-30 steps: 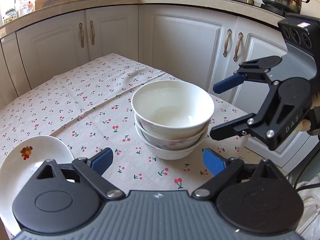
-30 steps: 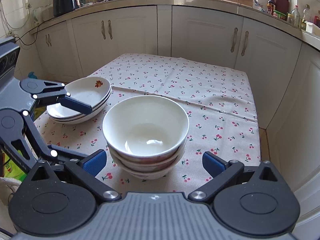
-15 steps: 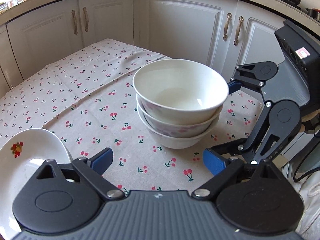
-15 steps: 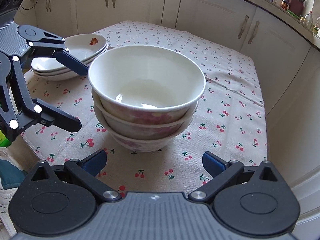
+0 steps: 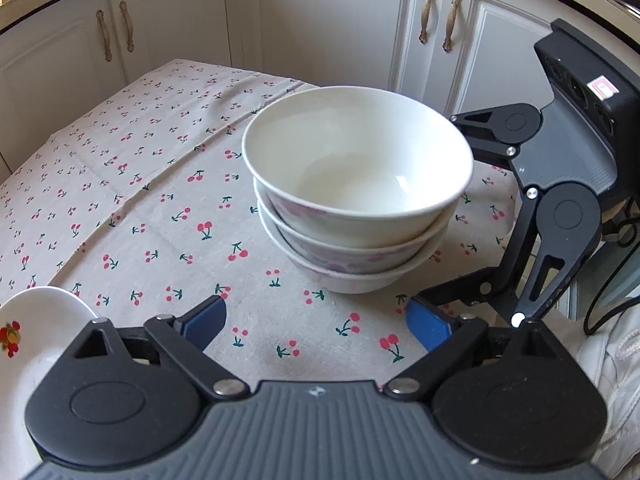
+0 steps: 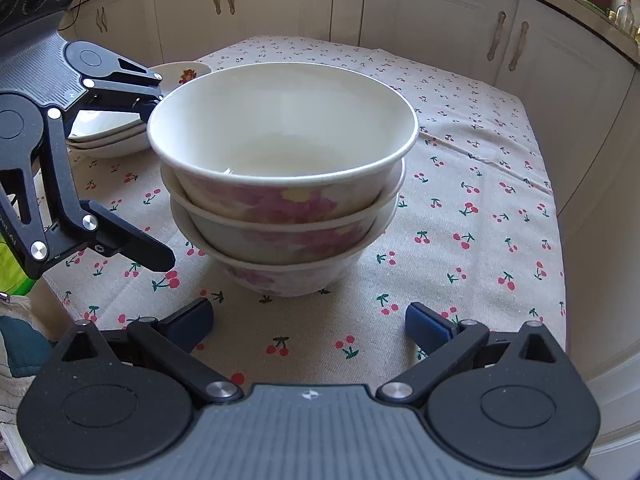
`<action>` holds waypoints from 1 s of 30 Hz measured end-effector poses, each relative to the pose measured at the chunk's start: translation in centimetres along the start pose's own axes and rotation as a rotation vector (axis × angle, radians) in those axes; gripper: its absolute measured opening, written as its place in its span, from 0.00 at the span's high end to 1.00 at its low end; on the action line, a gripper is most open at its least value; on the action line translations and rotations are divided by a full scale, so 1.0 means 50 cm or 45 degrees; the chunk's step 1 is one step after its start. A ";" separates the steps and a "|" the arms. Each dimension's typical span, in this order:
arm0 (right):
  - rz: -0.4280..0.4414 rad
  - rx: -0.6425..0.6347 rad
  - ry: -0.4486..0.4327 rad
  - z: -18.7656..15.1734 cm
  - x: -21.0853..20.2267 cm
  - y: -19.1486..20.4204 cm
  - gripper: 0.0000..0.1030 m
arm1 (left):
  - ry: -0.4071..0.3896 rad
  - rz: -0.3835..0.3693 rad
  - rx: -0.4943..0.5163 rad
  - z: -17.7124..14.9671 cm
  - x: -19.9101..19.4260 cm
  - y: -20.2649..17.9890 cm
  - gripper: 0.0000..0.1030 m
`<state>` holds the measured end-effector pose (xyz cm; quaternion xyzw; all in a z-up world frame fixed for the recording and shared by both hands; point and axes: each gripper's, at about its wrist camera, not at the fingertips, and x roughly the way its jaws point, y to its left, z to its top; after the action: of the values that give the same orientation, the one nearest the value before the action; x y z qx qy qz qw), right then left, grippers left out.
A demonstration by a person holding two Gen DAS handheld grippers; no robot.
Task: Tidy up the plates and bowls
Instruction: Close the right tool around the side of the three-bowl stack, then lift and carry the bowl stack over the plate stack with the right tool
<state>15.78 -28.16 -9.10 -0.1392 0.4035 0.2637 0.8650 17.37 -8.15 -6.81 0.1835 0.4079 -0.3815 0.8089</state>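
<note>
**Both tongs coming down around the stacked bowls**

Left wrist view: looking now more steeply down at the stack of bowls (image 5: 356,196), which is filling more of the picture than a second ago. Standing three high on the cherry-print tabletop (image 5: 160,200), upright, nothing lifted. Left tongs (image 5: 316,326) standing wide apart, exactly as before, with only cloth between the blue pads and the stack a little ahead of them. Right tongs (image 5: 464,216) now sitting lower and closer at the right flank of the stack, one finger behind the top rim, the other down near the base. A plate (image 5: 36,340) with a fruit picture showing at the lower left edge, apart from the bowls.

Right wrist view: much nearer to the stack of bowls (image 6: 284,172) than one second ago. Right tongs (image 6: 308,322) wide apart, empty, just short of the bottom bowl. Left tongs (image 6: 160,178) reaching in from the left, near the stack, not clearly touching. Stacked plates (image 6: 108,132) lying behind, partly hidden.

Probably meaning a two-sided approach for moving the whole stack; no clamping yet.
</note>
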 end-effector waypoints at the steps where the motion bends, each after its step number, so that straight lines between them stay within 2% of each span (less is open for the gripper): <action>1: 0.004 -0.002 -0.005 -0.001 -0.001 -0.001 0.00 | 0.006 -0.006 0.012 0.002 0.003 0.002 0.07; 5: 0.017 -0.022 0.058 0.020 0.001 -0.009 0.00 | 0.019 -0.033 0.055 0.011 0.010 0.008 0.07; 11: 0.104 -0.213 0.021 0.051 -0.014 -0.013 0.00 | 0.011 -0.082 0.154 0.029 0.017 0.010 0.07; 15: 0.158 -0.361 0.041 0.070 -0.014 -0.014 0.01 | 0.016 -0.112 0.227 0.034 0.025 0.012 0.07; 19: 0.216 -0.439 0.075 0.088 -0.009 -0.017 0.06 | 0.023 -0.161 0.273 0.036 0.032 0.016 0.07; 21: 0.237 -0.463 0.089 0.095 -0.005 -0.016 0.10 | 0.021 -0.181 0.279 0.038 0.033 0.018 0.09; 30: 0.299 -0.453 0.127 0.109 0.001 -0.028 0.13 | 0.000 -0.223 0.275 0.047 0.030 0.019 0.12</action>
<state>20.01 -26.79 -5.66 -0.2545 0.4065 0.4226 0.7690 19.88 -9.67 -6.64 0.2332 0.3788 -0.4923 0.7482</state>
